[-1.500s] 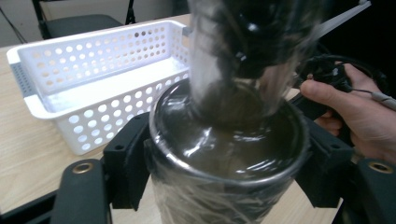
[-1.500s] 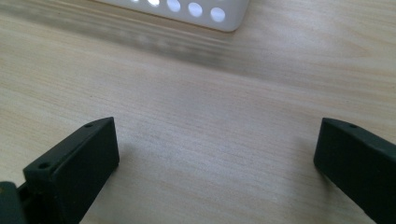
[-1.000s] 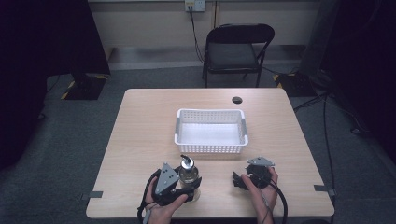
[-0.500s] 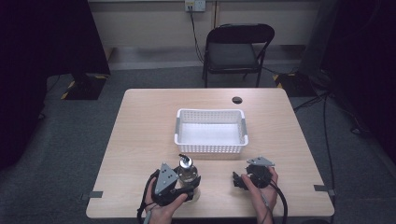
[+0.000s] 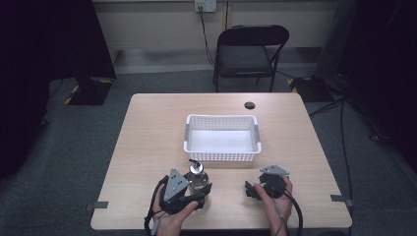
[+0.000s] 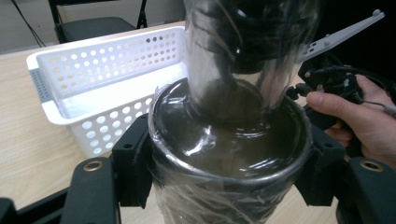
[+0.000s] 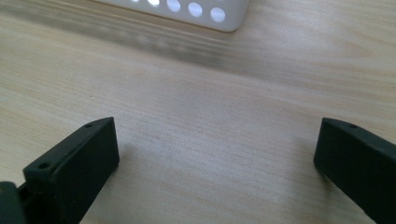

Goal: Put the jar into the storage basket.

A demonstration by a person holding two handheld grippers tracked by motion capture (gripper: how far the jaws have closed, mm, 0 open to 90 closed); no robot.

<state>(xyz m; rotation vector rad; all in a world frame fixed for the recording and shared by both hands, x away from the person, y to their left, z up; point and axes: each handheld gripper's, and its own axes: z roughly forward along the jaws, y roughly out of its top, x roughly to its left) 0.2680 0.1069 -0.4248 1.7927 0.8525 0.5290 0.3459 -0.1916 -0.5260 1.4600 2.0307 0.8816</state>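
Observation:
A clear pump bottle (image 5: 195,177) with dark liquid stands near the table's front edge, just in front of the white basket (image 5: 221,118). My left gripper (image 5: 199,189) is shut on the bottle's round body. In the left gripper view the bottle (image 6: 229,140) sits between both jaws, whose pads press its sides. To its right, my right gripper (image 5: 251,189) rests low over the table, open. In the right gripper view its jaws (image 7: 215,158) stand wide apart over bare wood, with a corner of the basket (image 7: 201,11) beyond.
The basket (image 6: 93,70) is empty, at the middle of the table (image 5: 147,132). A small dark round disc (image 5: 250,105) lies on the table behind it. A black folding chair (image 5: 248,54) stands past the far edge. The other hand (image 6: 359,112) is to the bottle's right.

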